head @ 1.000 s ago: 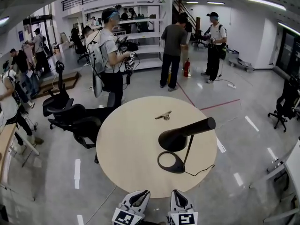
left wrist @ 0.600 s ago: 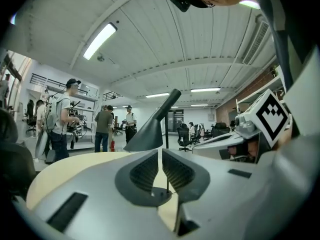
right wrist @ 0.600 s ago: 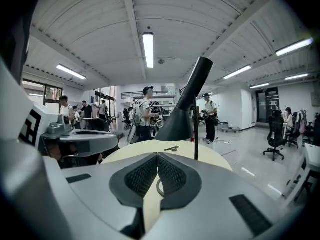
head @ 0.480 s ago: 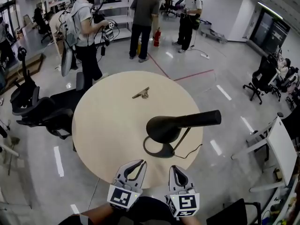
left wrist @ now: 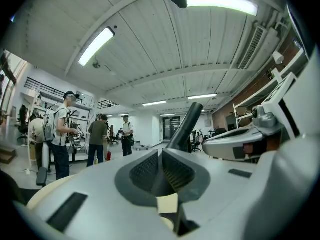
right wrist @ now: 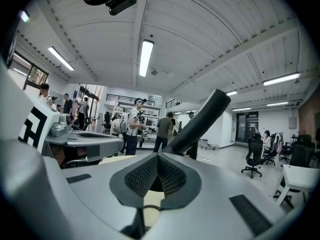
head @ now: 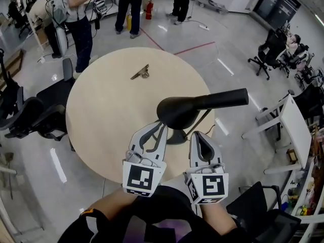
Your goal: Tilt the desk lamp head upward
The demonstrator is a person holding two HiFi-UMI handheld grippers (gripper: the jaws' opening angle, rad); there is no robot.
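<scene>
Grey fingers of left gripper (head: 162, 128) and right gripper (head: 196, 135) pressed together, empty, near black lamp head (head: 177, 111).

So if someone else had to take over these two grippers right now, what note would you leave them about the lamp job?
Left gripper: jaws shut, nothing between them, close in front of the lamp head.
Right gripper: jaws shut, empty, alongside the left one.
The black desk lamp stands on the near right part of the round table.
Done: nothing on the lamp itself; neither gripper has a grip on it.
Left: open a gripper, take the head, tilt it upward.
</scene>
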